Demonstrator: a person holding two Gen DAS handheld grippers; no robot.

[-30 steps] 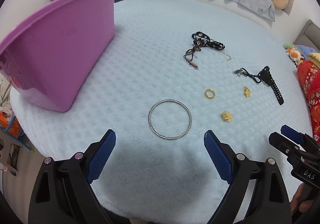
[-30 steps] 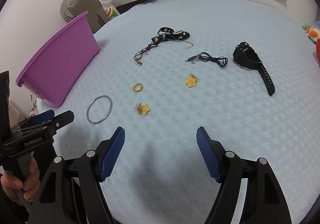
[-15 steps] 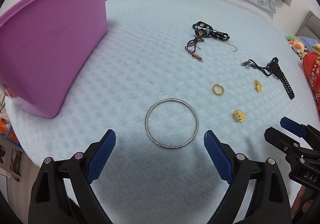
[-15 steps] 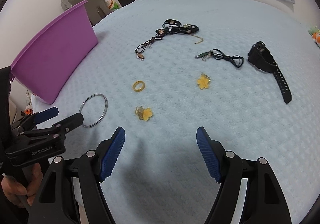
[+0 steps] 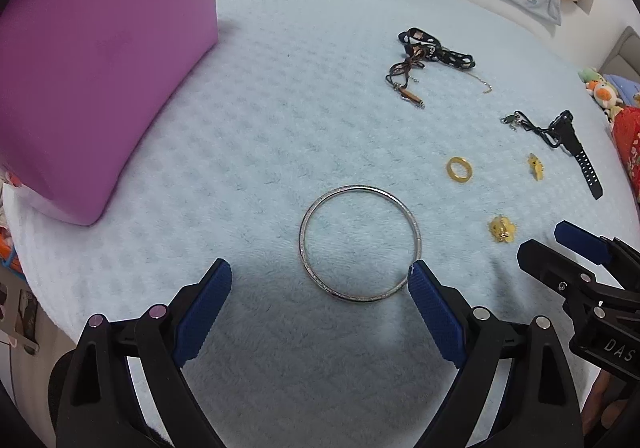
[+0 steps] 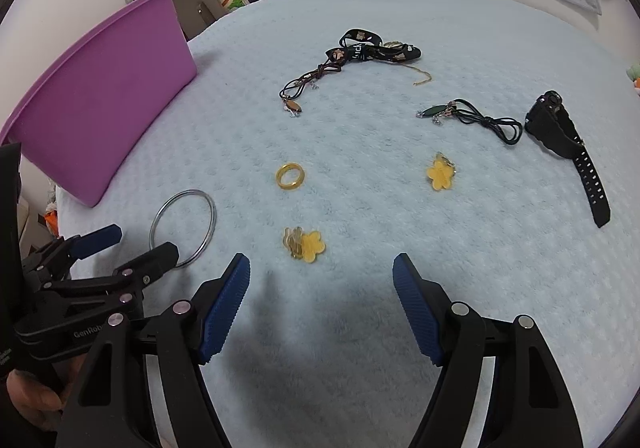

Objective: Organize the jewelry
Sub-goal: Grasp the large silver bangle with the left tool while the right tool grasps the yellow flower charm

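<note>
purple tub [image 5: 100, 79] cut off at frame edge

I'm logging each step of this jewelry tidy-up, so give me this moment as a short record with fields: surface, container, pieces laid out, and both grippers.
surface: light blue blanket
container: purple bin, at the blanket's left edge
pieces laid out: silver bangle, gold ring, two yellow flower charms, black watch, brown cord necklace, black cord necklace, patterned black strap
left gripper: open, holding nothing, bangle just ahead
right gripper: open, holding nothing, nearer flower charm just ahead
</note>
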